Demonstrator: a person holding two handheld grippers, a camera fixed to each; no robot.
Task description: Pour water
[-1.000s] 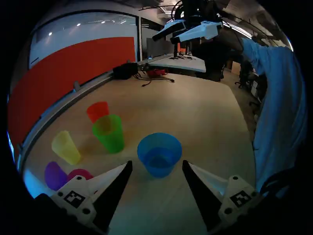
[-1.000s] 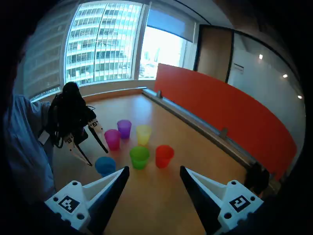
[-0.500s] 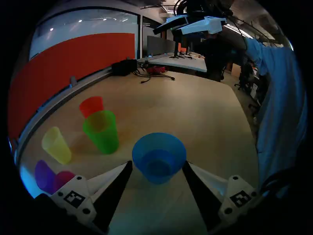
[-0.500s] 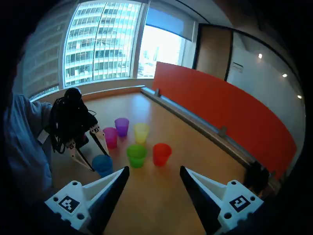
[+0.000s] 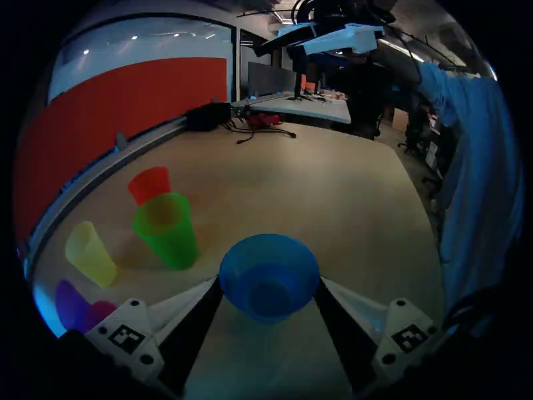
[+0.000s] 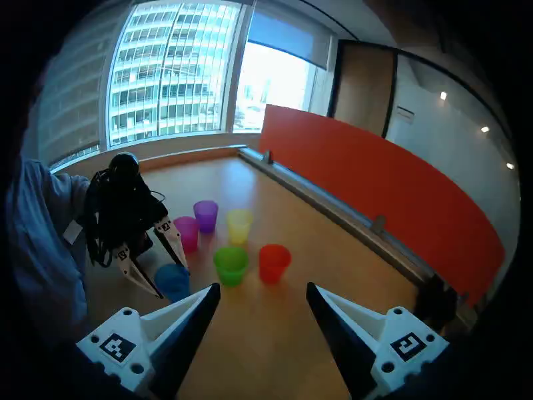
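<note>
- Because the left hand-held gripper (image 5: 268,281) has its fingers apart on either side of the translucent blue plastic cup (image 5: 268,297), and the rim seems to meet both inner edges, a hard squeeze could buckle the thin wall or pop the cup out. I cannot tell whether the fingers press on it yet.
- The blue cup stands on the pale wooden surface (image 5: 346,200), near the translucent green plastic cup (image 5: 165,230). A skewed lift could knock the green one into the red plastic cup (image 5: 150,185) just behind it.
- It is unclear whether the blue cup holds water. If it does, tilting it too early would spill onto the surface.
- The right hand-held gripper (image 6: 261,293) hangs above the surface, its fingers apart and empty, so it gives the cup no support.
- The yellow cup (image 5: 90,253), purple cup (image 5: 66,303) and pink cup (image 5: 100,312) are clustered together, so a careless pour could land in the wrong one.
- A black box with loose cables (image 5: 206,119) sits at the surface's far edge.
- An orange-red partition panel (image 5: 120,107) runs along one side, and tall windows (image 6: 173,73) light the office.
</note>
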